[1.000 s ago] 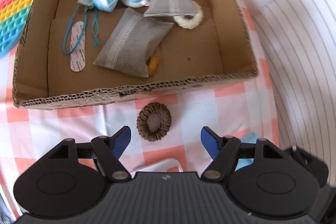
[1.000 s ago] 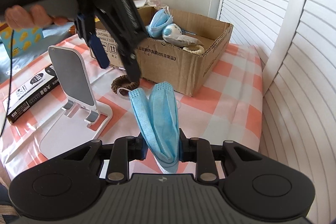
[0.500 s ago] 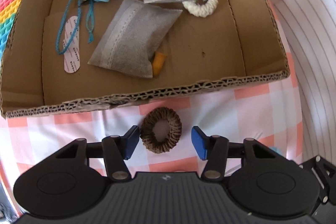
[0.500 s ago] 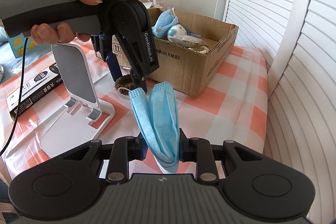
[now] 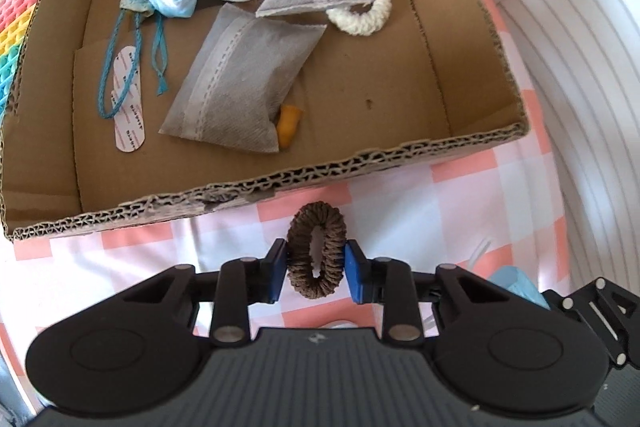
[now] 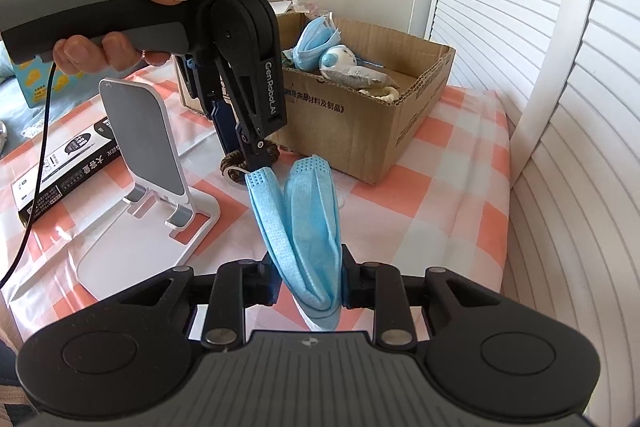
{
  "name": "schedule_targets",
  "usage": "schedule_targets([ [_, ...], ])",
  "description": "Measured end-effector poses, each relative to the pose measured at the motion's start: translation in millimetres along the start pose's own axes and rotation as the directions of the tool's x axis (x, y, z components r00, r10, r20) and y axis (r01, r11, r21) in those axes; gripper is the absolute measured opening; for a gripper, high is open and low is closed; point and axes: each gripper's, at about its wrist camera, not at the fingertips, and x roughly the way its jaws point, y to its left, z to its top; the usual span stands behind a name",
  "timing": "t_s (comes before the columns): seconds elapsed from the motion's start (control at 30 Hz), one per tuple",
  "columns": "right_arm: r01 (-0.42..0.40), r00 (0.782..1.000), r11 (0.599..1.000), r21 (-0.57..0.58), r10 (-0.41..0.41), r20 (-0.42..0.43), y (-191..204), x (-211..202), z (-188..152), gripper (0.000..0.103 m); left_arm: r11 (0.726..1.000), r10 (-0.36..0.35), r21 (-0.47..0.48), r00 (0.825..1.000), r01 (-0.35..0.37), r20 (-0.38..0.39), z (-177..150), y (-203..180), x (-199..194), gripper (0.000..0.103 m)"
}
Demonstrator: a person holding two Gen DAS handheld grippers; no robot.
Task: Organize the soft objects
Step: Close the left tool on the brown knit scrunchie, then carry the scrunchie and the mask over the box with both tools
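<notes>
Pink-checked tablecloth [image 5: 460,203], white louvred shutters [image 6: 560,107], left gripper [image 5: 316,269] closing, pads squeezing brown scrunchie [image 5: 316,251], right gripper [image 6: 308,285] clamped on blue mask [image 6: 308,227], phone stand [image 6: 140,147] only in right view.

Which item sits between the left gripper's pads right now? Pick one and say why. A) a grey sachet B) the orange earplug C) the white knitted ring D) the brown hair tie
D: the left gripper has its blue pads on either side of the brown hair tie, squeezed into an oval on the checked cloth outside the cardboard box, jaws closing on it.
</notes>
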Motion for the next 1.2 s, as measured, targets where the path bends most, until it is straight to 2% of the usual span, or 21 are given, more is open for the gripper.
schedule_targets([
  [0.23, 0.013, 1.0, 1.0, -0.01, -0.013, -0.016, 3, -5, 4, 0.031, 0.999, -0.034, 0.037, 0.999, 0.033, 0.031, -7, 3, -28, 0.029],
  [0.43, 0.033, 0.999, 0.999, -0.008, -0.033, -0.027, 1, -12, 10, 0.031, 0.992, -0.069, 0.112, 0.996, 0.063, 0.056, -18, 0, -60, 0.029],
  [0.63, 0.07, 0.997, 0.998, -0.007, -0.07, -0.016, -3, -23, 23, 0.031, 0.979, -0.125, 0.178, 0.984, 0.102, 0.126, -26, 2, -102, 0.029],
  [0.77, 0.094, 0.996, 0.996, -0.008, -0.094, 0.003, -6, -32, 38, 0.031, 0.976, -0.105, 0.213, 0.97, 0.057, 0.222, -22, 6, -130, 0.029],
  [0.97, 0.129, 0.991, 0.992, -0.013, -0.129, 0.034, -11, -36, 63, 0.031, 0.985, -0.064, 0.175, 0.947, 0.009, 0.314, -1, 33, -141, 0.03],
  [1.13, 0.145, 0.989, 0.989, -0.016, -0.144, 0.044, -11, -30, 85, 0.031, 0.988, -0.004, 0.145, 0.928, -0.054, 0.373, 11, 58, -125, 0.036],
  [1.17, 0.145, 0.989, 0.989, -0.018, -0.144, 0.044, -11, -27, 90, 0.031, 0.987, 0.012, 0.142, 0.923, -0.072, 0.385, 11, 62, -122, 0.045],
  [1.2, 0.144, 0.989, 0.989, -0.019, -0.143, 0.045, -11, -24, 95, 0.031, 0.987, 0.018, 0.14, 0.918, -0.08, 0.396, 10, 67, -119, 0.058],
])
